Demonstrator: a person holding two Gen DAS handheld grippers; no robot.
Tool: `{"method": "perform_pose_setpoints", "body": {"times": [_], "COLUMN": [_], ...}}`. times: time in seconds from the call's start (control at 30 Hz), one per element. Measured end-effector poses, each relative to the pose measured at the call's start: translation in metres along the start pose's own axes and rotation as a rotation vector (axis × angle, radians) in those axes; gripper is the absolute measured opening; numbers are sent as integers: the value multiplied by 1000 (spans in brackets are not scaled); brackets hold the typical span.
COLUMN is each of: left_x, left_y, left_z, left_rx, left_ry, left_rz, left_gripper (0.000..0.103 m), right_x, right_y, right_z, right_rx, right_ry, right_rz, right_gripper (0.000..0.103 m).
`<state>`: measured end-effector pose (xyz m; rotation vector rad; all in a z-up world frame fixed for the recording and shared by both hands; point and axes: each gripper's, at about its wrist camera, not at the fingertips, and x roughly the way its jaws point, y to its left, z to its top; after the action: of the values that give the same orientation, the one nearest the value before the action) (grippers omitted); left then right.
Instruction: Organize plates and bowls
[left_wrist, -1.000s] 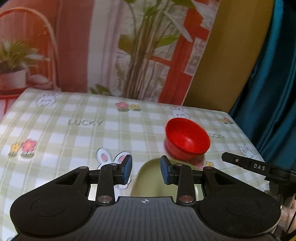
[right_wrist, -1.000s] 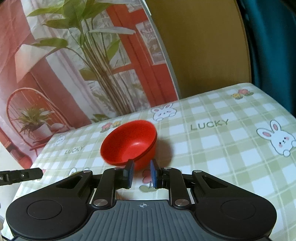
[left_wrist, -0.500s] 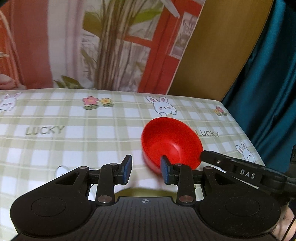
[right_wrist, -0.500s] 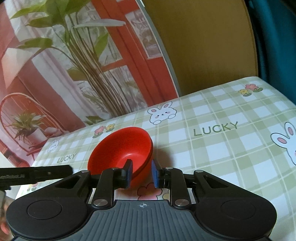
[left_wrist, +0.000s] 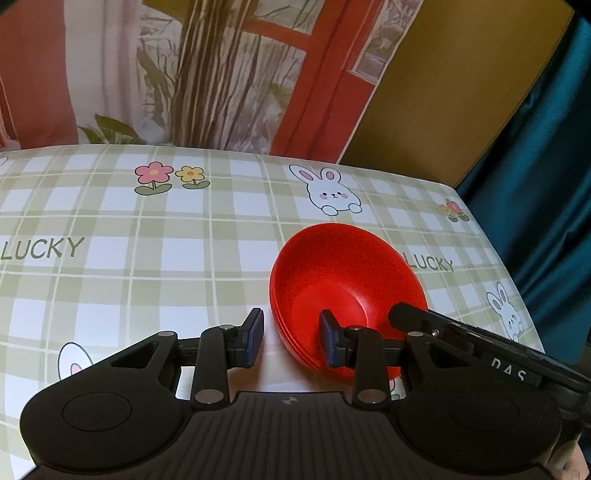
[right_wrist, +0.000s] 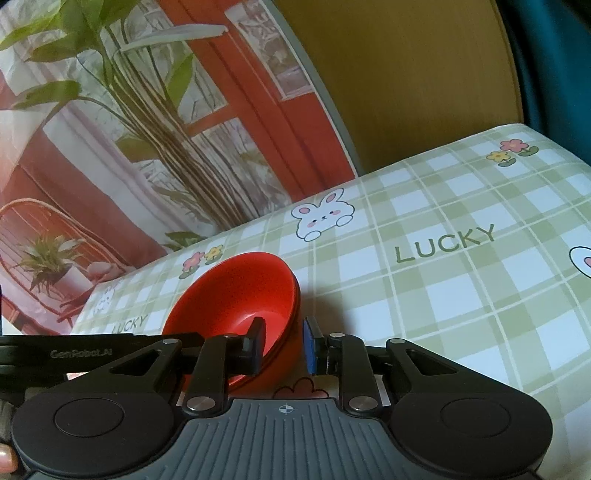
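A stack of red bowls (left_wrist: 343, 280) sits tilted toward me over the checked tablecloth (left_wrist: 147, 258), near its right side. My right gripper (right_wrist: 282, 345) is shut on the near rim of the red bowls (right_wrist: 240, 295), one pad inside and one outside. In the left wrist view its finger (left_wrist: 436, 328) reaches into the bowl from the right. My left gripper (left_wrist: 291, 338) straddles the bowls' near-left rim, right pad over the inside, left pad outside with cloth showing in the gap. Whether the stack touches the cloth I cannot tell.
The tablecloth (right_wrist: 443, 295) has rabbits, flowers and "LUCKY" prints. A printed plant backdrop (left_wrist: 221, 74) stands behind the table, and a teal curtain (left_wrist: 535, 184) hangs past its right edge. The left gripper's body (right_wrist: 74, 352) lies low at the left in the right wrist view.
My left gripper has swung right and down to the bowls; the yellow-green plate under it has left view. The right gripper brought the bowls lower and nearer, still gripping the rim.
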<state>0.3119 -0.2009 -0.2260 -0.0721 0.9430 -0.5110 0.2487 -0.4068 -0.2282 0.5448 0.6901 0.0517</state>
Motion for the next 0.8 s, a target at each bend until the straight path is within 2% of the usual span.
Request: {"method": "perform_pose_setpoints", "body": {"times": [0.1,0.3,0.8], "left_x": [0,-7,-76], "left_y": [-1,-6,-13], "left_z": [0,-1,-13], "left_rx": [1,23,67], "left_ry": [-9,-30,-147], "left_rz": [-14,2,4], "left_gripper": [28,28,28], "right_x": [0,-5,-51], "right_y": [1,5,46], "right_z": [0,0,3], "right_rx": [1,11,-46], "right_ry": [-1,-11,-86], "right_rz": [-3,-4,25], "right_gripper": [19,19,20]}}
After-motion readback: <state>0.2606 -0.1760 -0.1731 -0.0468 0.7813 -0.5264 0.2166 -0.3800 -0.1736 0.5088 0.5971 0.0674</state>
